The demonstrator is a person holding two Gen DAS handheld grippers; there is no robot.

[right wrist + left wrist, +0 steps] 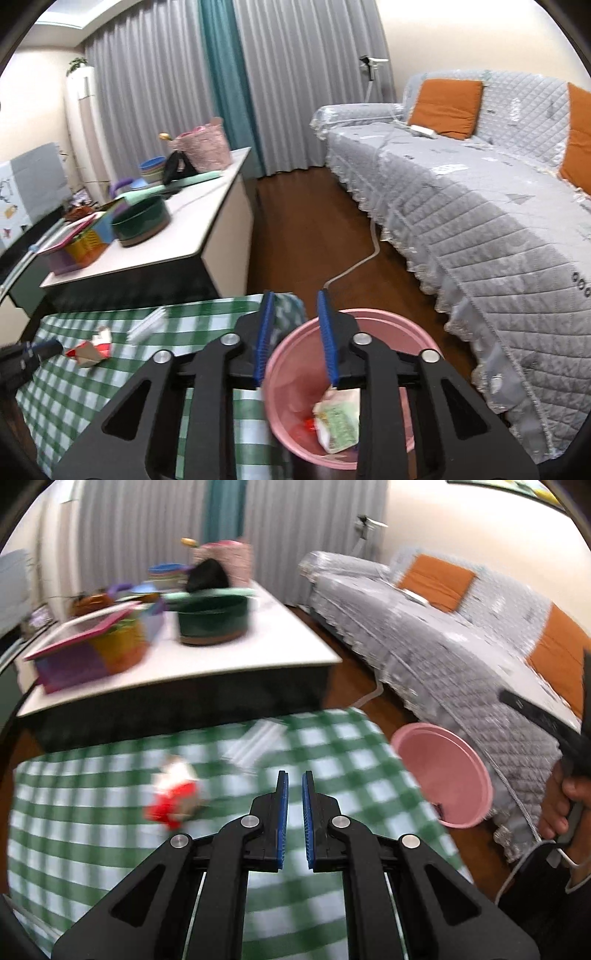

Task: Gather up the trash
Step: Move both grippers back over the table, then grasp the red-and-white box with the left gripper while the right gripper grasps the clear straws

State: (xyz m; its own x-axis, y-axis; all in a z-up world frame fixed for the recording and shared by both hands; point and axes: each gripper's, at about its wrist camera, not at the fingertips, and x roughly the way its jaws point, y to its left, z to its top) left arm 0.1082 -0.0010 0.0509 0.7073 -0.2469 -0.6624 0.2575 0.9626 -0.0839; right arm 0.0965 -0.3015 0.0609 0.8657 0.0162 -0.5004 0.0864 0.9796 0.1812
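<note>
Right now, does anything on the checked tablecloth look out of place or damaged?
Yes. A crumpled red and white carton lies on its side on the green checked tablecloth, not in the pink bin. A clear plastic wrapper lies loose beyond it. Nothing looks spilled.

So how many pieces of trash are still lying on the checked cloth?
2. A crumpled red-and-white wrapper lies near the cloth's left side, and a clear plastic packet sits just beyond it toward the far edge. More could be hidden behind the right tool.
</note>
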